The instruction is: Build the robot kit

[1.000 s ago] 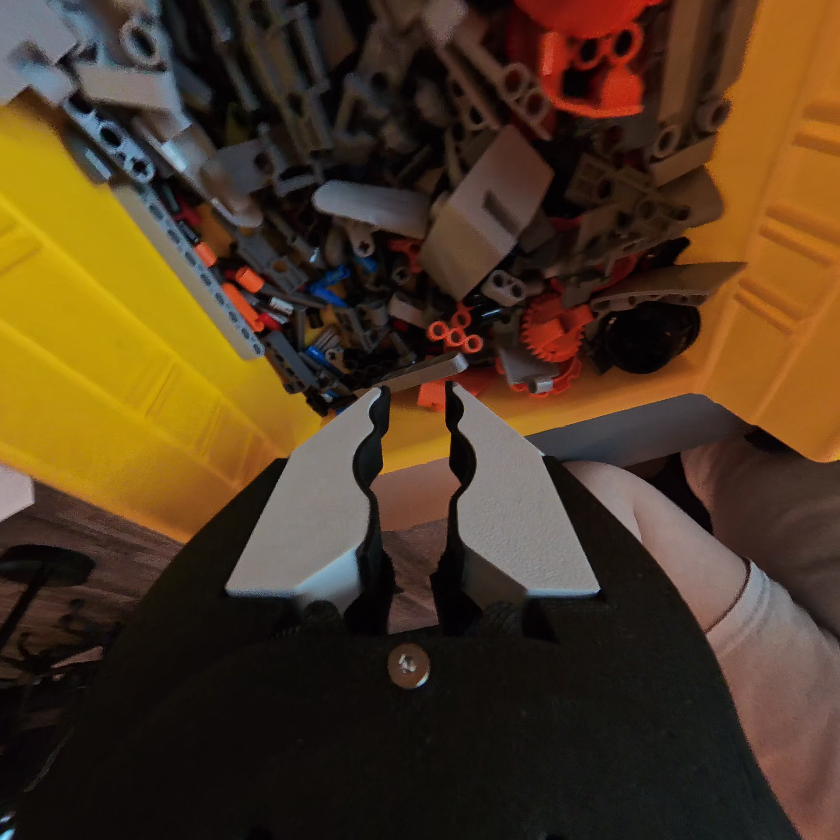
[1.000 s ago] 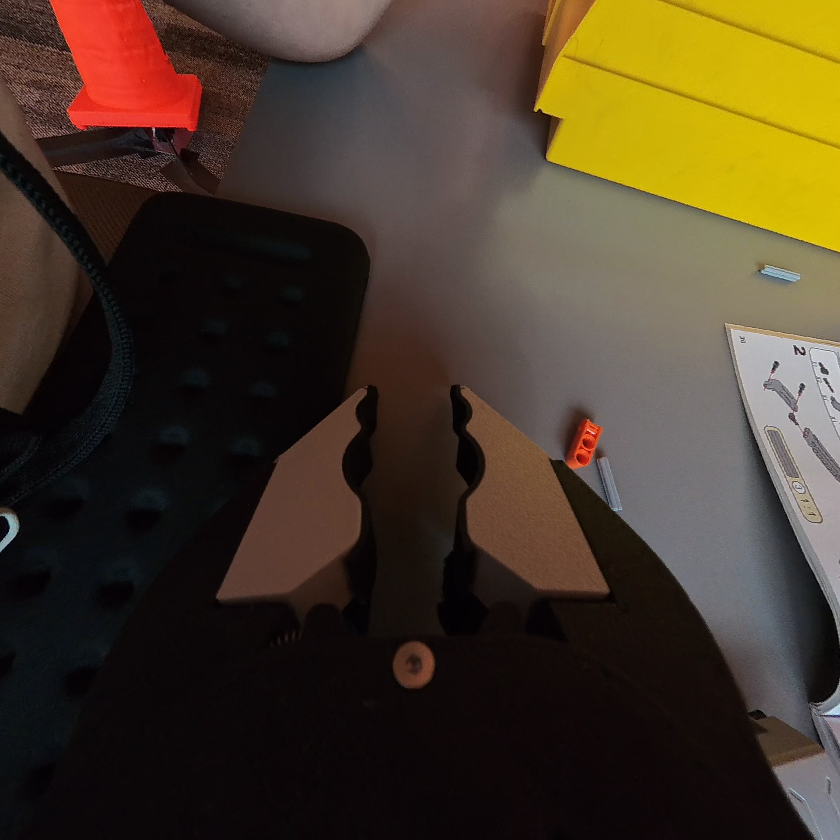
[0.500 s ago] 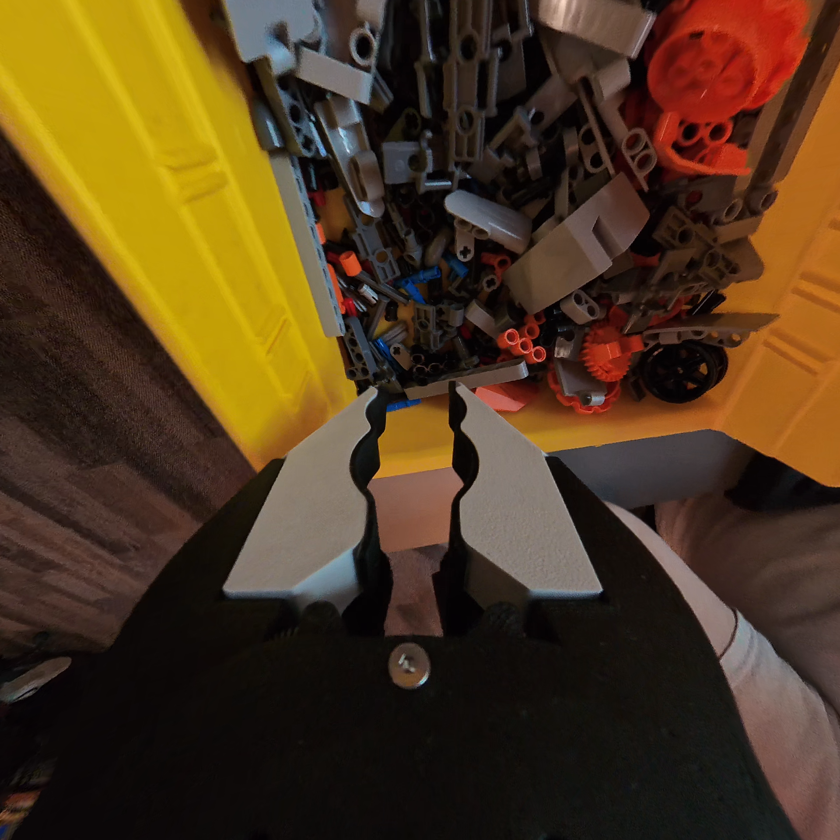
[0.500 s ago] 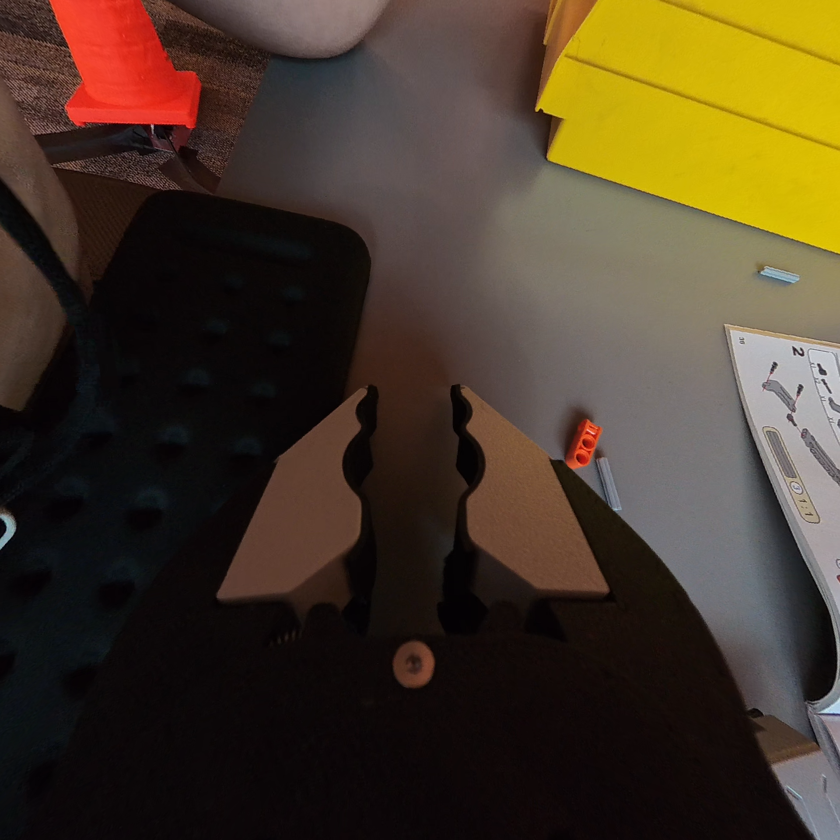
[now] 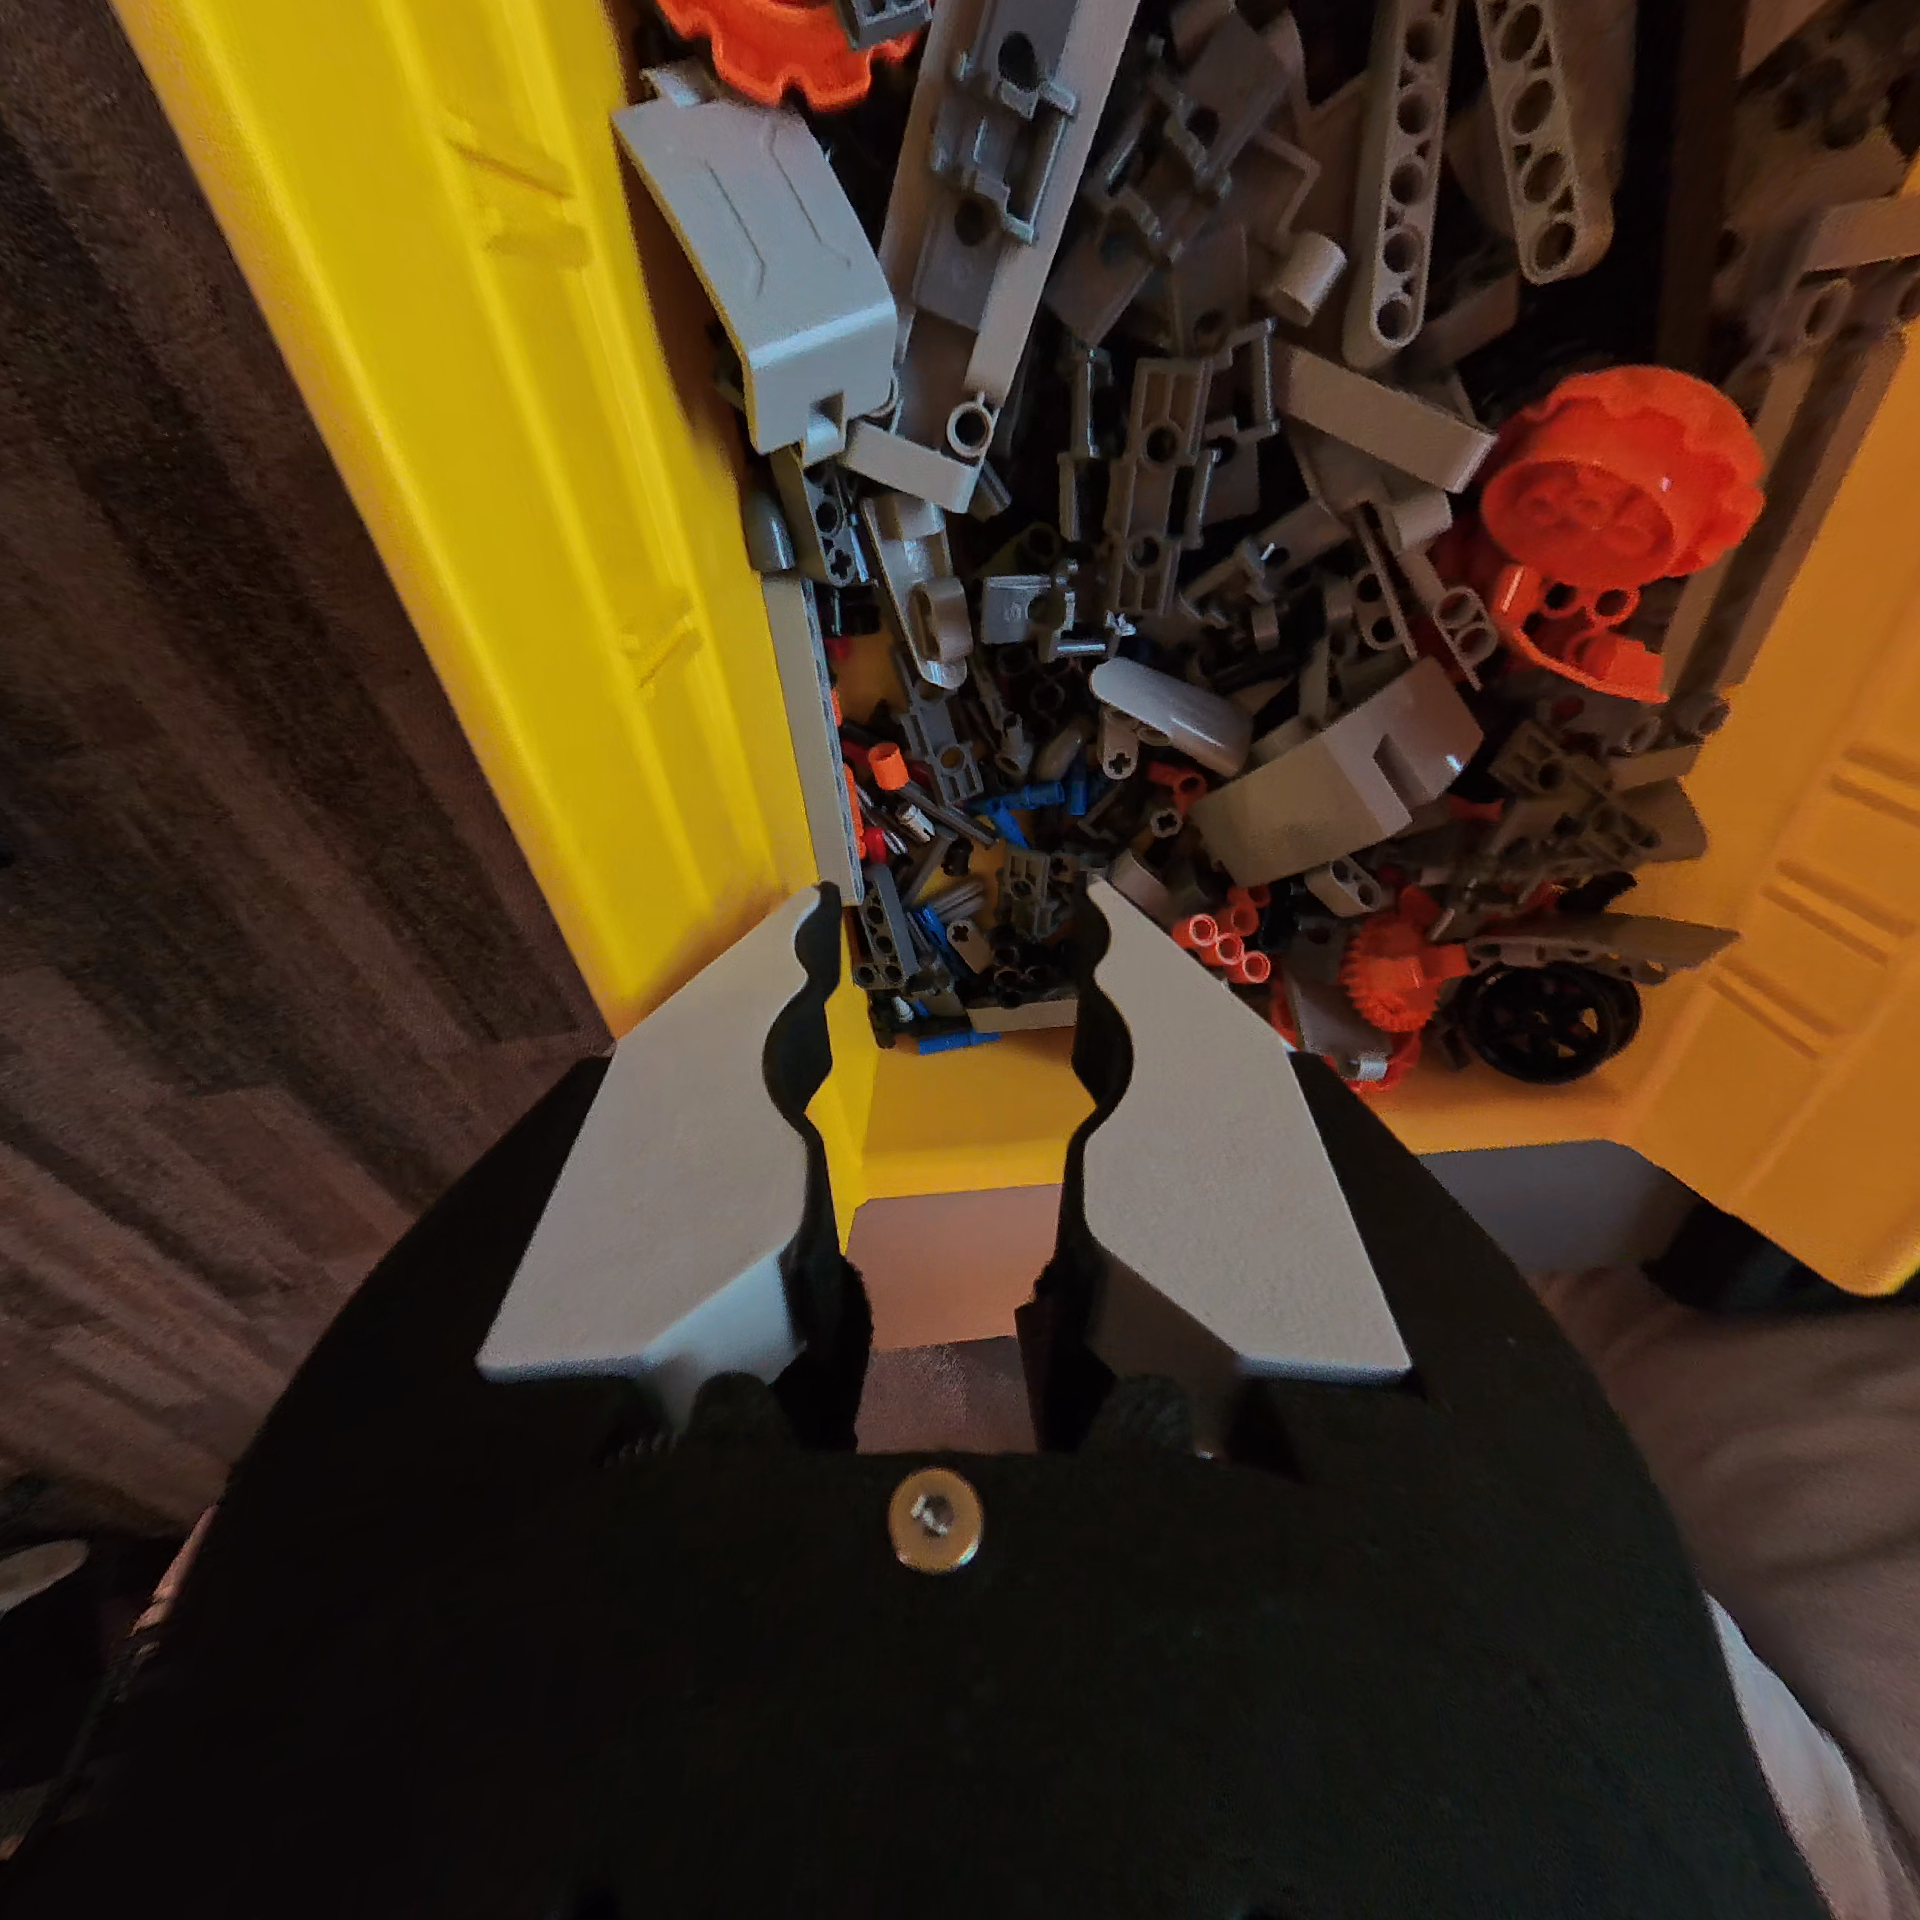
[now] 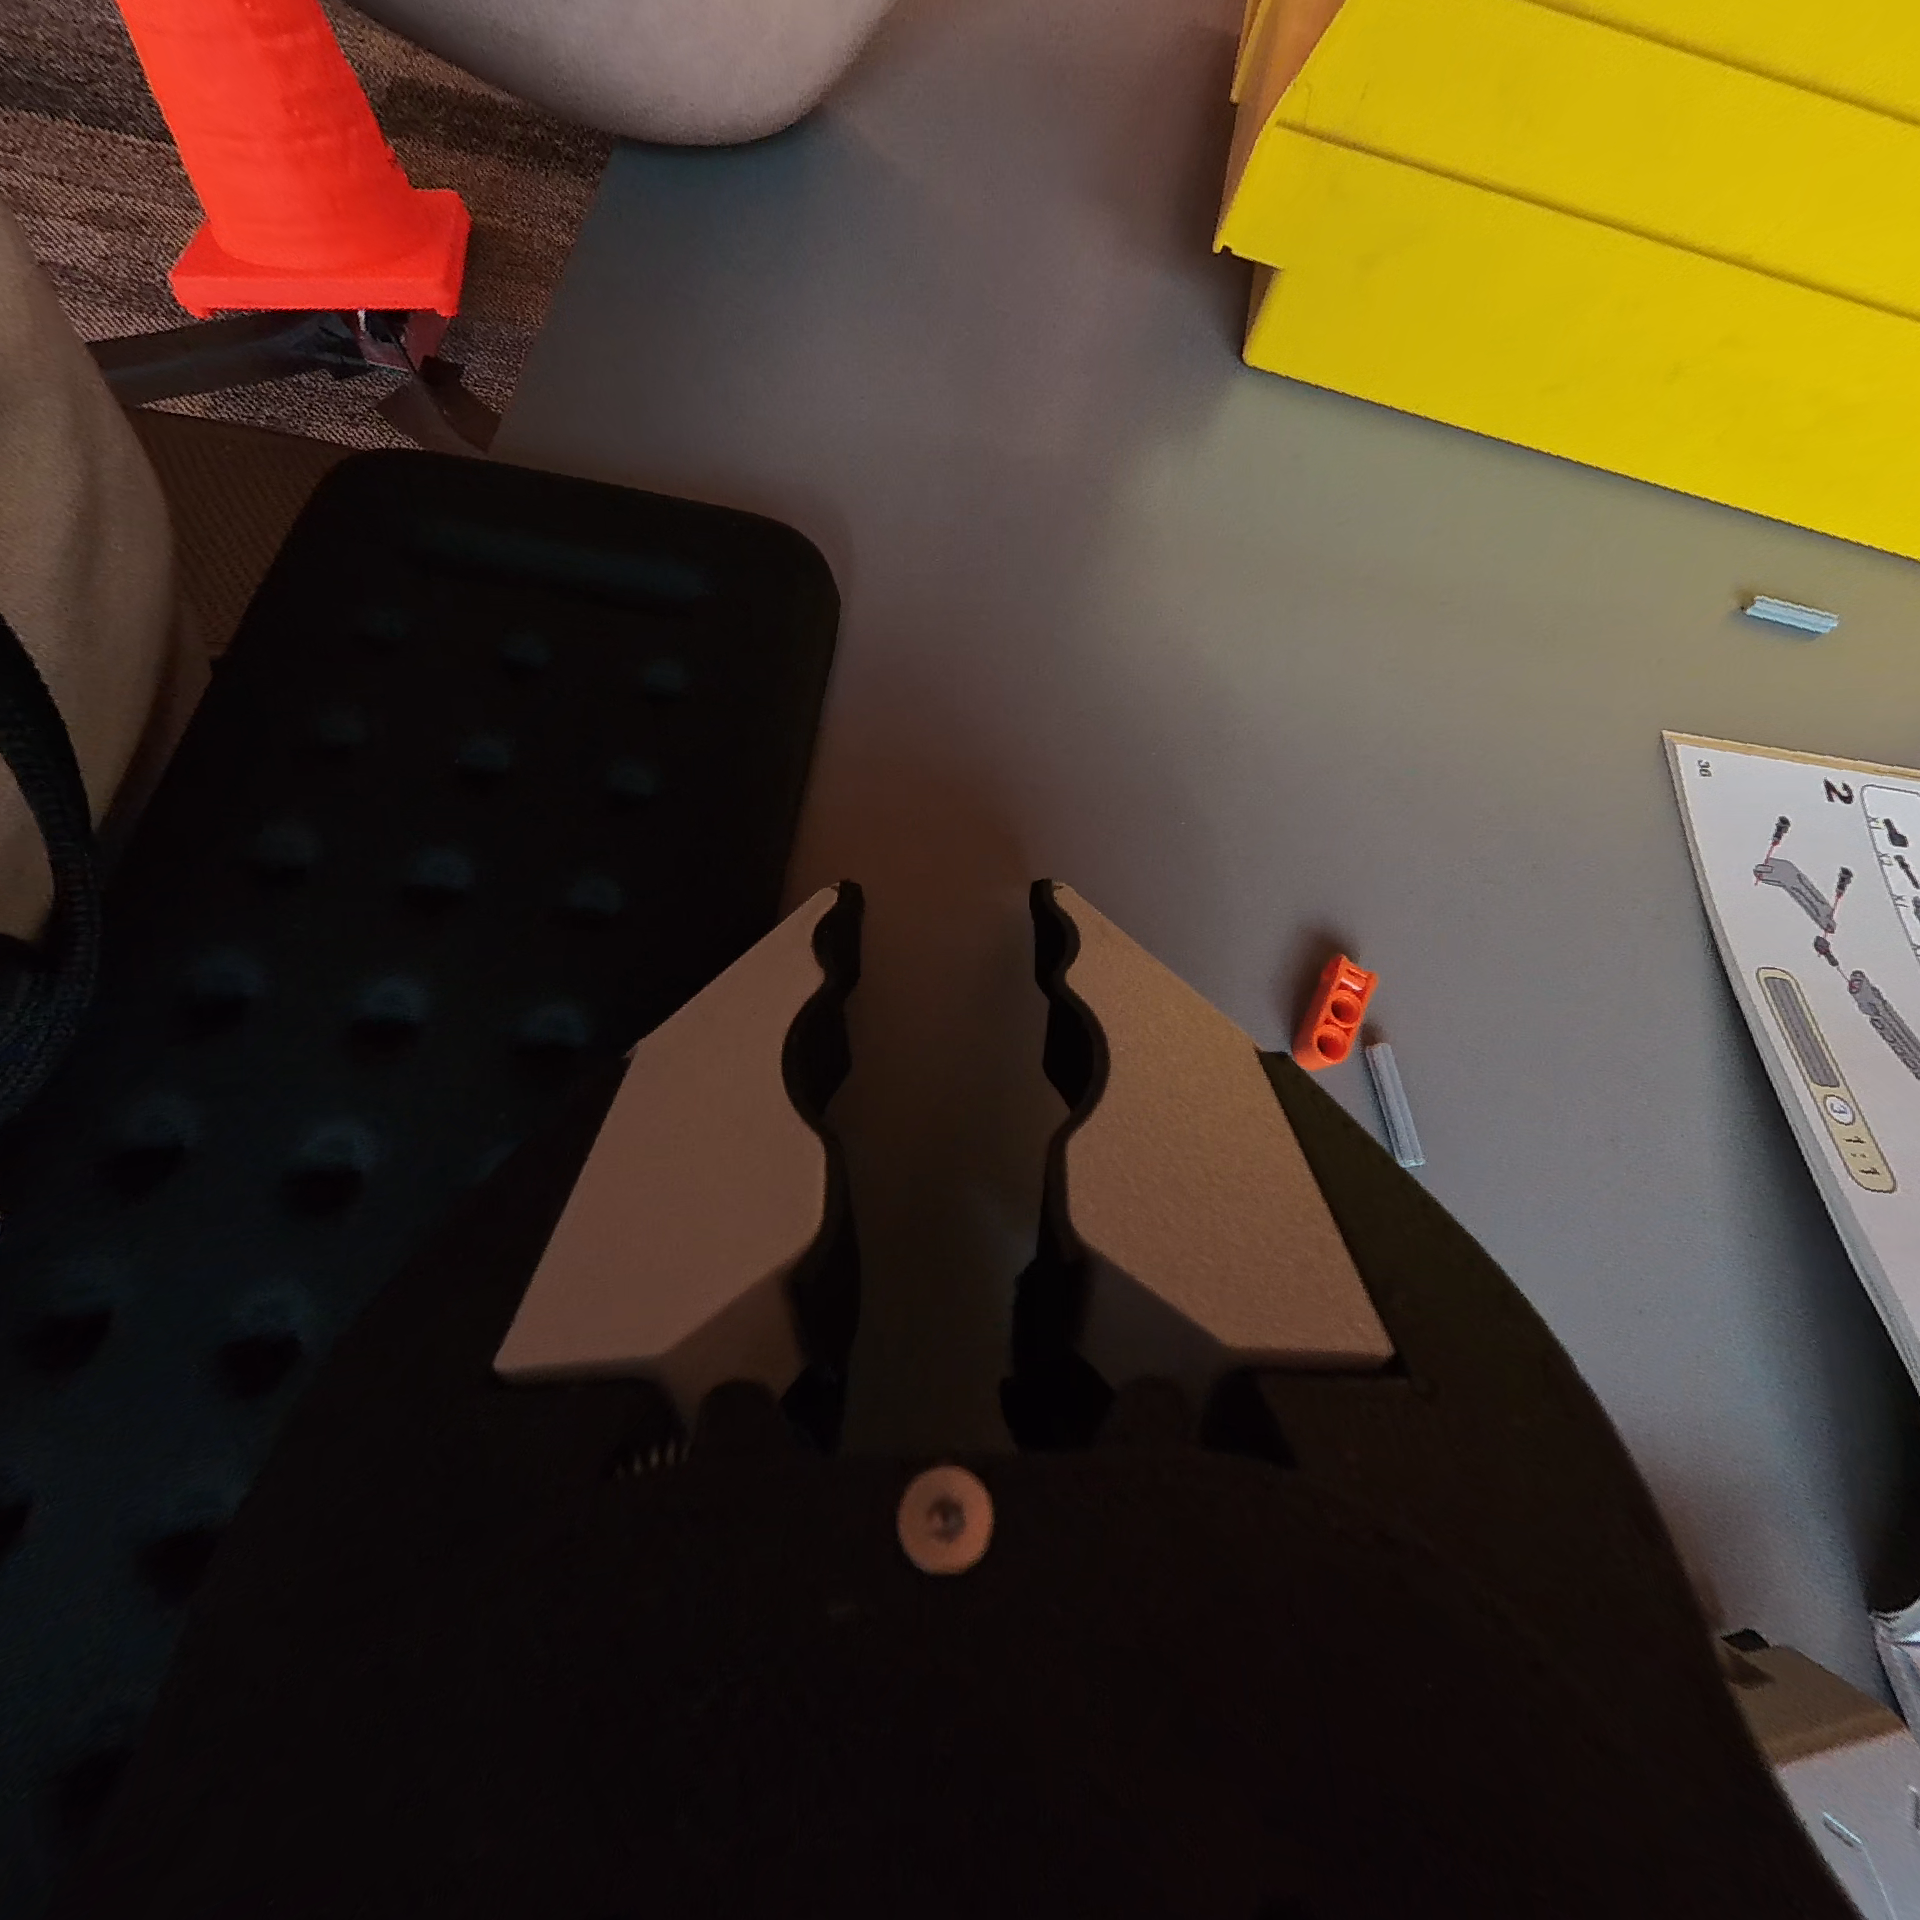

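Note:
My left gripper (image 5: 961, 899) is open and empty, above the near corner of a yellow bin (image 5: 499, 436) full of grey, black and orange building-toy parts (image 5: 1195, 623). Small blue and black pins (image 5: 987, 935) lie just past its fingertips. My right gripper (image 6: 945, 899) is open and empty, low over a grey table (image 6: 1039, 520). A small orange two-hole brick (image 6: 1338, 1023) and a pale grey axle (image 6: 1394, 1107) lie just right of its right finger.
A black dimpled case (image 6: 416, 831) lies left of the right gripper. A yellow bin (image 6: 1610, 260) stands at the far right, an instruction booklet (image 6: 1808, 987) at the right edge, another grey axle (image 6: 1789, 615) beyond. An orange cone (image 6: 291, 177) stands on carpet. A person's sleeve (image 5: 1787, 1507) is nearby. My left tips are about 30 centimetres from the pale grey axle (image 6: 1394, 1107), my right tips only 8 centimetres.
My left gripper has swung left and moved in along the bin, and its fingers have opened wider. The right gripper has stayed still.

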`<state>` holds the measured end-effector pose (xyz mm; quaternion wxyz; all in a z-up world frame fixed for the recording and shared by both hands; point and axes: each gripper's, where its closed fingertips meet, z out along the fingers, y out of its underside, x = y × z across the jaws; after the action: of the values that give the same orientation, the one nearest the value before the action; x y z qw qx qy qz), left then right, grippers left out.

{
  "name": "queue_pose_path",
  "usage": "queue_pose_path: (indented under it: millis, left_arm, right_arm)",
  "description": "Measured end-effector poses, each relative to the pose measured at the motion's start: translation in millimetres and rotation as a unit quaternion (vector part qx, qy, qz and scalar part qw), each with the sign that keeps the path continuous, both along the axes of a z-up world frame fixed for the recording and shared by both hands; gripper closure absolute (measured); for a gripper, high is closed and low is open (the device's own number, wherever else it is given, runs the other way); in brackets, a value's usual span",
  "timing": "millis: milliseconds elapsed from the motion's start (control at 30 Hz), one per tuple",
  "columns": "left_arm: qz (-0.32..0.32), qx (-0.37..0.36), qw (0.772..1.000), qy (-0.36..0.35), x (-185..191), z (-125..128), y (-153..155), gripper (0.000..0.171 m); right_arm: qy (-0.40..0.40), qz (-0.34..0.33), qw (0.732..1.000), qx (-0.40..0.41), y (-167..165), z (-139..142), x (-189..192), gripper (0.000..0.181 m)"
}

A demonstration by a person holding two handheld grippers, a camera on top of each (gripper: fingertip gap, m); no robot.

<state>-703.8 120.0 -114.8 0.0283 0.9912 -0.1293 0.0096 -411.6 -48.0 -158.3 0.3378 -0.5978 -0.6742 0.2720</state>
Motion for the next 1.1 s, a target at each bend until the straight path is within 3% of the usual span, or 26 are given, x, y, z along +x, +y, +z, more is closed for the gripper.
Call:
queue_pose_path:
  millis: [300, 467, 700, 1100]
  left_arm:
    - [0.003, -0.072, 0.993, 0.092, -13.7, -13.5, -15.8, 0.144]
    - [-0.008, -0.067, 0.995, 0.079, -2.4, -11.9, -15.1, 0.144]
    - [-0.056, -0.117, 0.989, 0.071, 9.8, -13.0, -43.5, 0.147]
    - [-0.052, -0.041, 0.997, 0.024, 15.4, -4.6, -14.7, 0.145]
  right_arm:
    - [0.0, 0.0, 1.0, 0.0, 0.0, 0.0, -0.1, 0.148]
    - [0.0, 0.0, 1.0, 0.0, -0.1, 0.0, 0.0, 0.148]
    - [0.0, 0.0, 1.0, 0.001, -0.1, -0.1, 0.0, 0.148]
    - [0.0, 0.0, 1.0, 0.0, 0.0, -0.2, 0.1, 0.148]
